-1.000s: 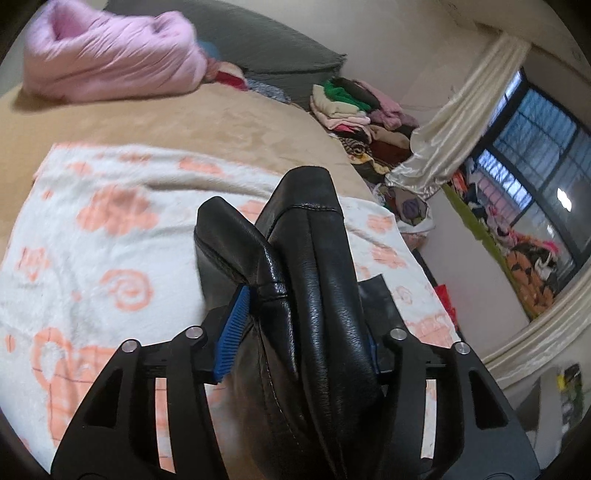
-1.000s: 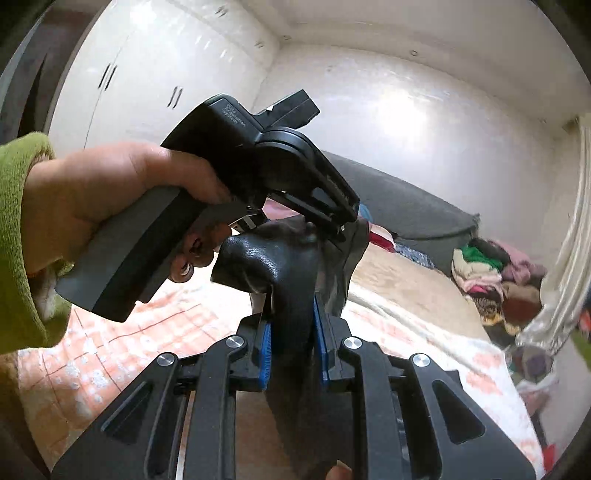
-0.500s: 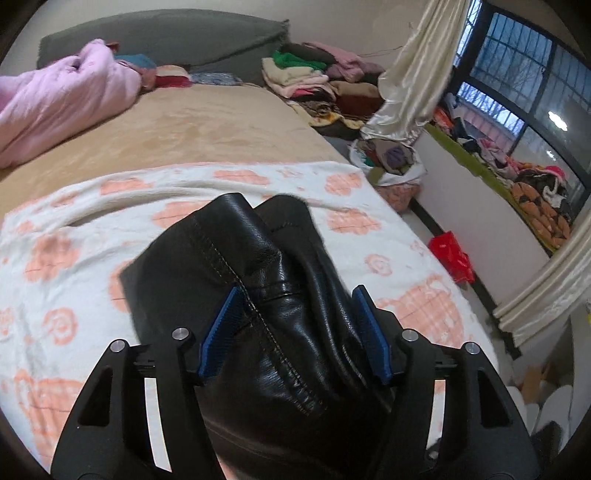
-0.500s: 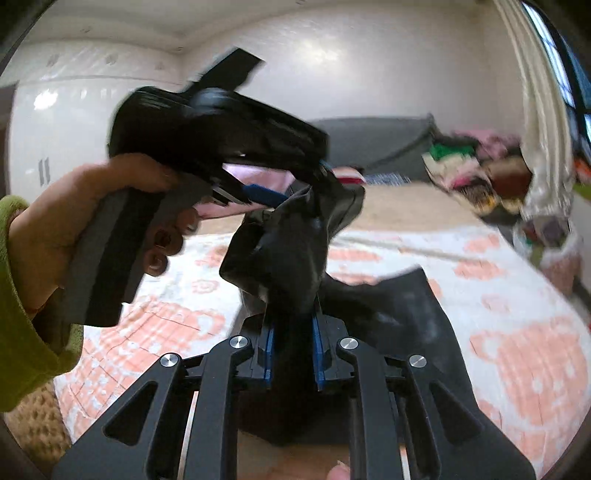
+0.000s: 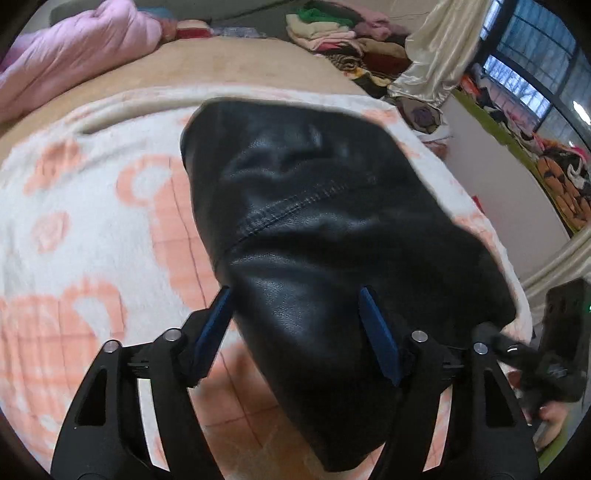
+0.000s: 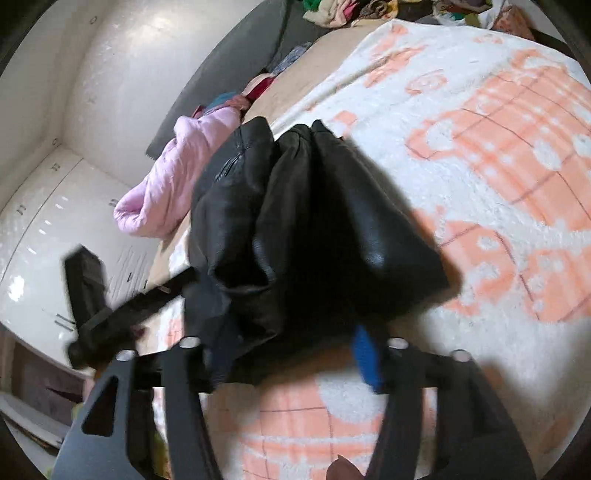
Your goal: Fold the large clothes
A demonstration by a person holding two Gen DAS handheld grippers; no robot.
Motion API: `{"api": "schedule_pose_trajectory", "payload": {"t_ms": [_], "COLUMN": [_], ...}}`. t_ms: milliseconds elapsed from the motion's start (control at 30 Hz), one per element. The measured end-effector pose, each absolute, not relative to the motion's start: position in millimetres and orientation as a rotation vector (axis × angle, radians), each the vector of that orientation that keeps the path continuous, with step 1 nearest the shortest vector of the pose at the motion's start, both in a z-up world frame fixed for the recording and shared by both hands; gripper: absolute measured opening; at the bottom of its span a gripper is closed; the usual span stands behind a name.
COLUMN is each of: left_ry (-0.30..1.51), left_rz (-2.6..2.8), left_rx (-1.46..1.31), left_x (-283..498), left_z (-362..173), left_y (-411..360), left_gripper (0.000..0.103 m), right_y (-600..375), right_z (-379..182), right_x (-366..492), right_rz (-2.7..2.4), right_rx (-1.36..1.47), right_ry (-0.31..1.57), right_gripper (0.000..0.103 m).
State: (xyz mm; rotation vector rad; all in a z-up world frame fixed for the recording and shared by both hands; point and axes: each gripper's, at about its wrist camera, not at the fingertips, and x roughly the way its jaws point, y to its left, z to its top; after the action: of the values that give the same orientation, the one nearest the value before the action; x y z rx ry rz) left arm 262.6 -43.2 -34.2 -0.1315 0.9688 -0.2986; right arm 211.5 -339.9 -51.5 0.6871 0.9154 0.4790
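Note:
A black leather garment [image 5: 314, 236] lies bunched on a white blanket with orange patterns [image 5: 85, 221]. In the left wrist view my left gripper [image 5: 295, 317] is open, its blue pads standing either side of the leather's near end. In the right wrist view the same garment [image 6: 303, 221] lies in folds on the blanket [image 6: 498, 155], and my right gripper [image 6: 291, 354] is open with the leather between its spread fingers. The other gripper shows at the left edge [image 6: 103, 295], blurred.
A pink quilted jacket [image 5: 70, 62] lies on the tan bed beyond the blanket. A pile of folded clothes [image 5: 332, 33] sits at the far right by a cream curtain [image 5: 428, 59]. White wardrobes [image 6: 37, 206] stand at the left.
Both grippers have opened and let go of the leather garment, which dropped from being held up and now lies spread on the blanket. Both cameras tilted down toward the bed.

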Motion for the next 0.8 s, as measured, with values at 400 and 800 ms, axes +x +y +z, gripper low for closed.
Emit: {"api": "schedule_pose_trajectory", "payload": {"t_ms": [400, 800], "left_ry": [0.933, 0.995], "left_rz": [-0.318, -0.364], "left_rx": [-0.176, -0.226], "left_x": [258.2, 256.9], "left_z": [-18.7, -45.0], "left_y": [-37.3, -61.8], "left_gripper": [0.062, 0.083], "right_y": [-283.5, -356.6], "right_z": [14.0, -55.9], "right_x": [270.8, 282.9], "right_rz": [0.521, 0.462], "right_rx": [0.375, 0.569], "right_ry": [0.809, 0.904], "right_gripper": [0.023, 0.042]}}
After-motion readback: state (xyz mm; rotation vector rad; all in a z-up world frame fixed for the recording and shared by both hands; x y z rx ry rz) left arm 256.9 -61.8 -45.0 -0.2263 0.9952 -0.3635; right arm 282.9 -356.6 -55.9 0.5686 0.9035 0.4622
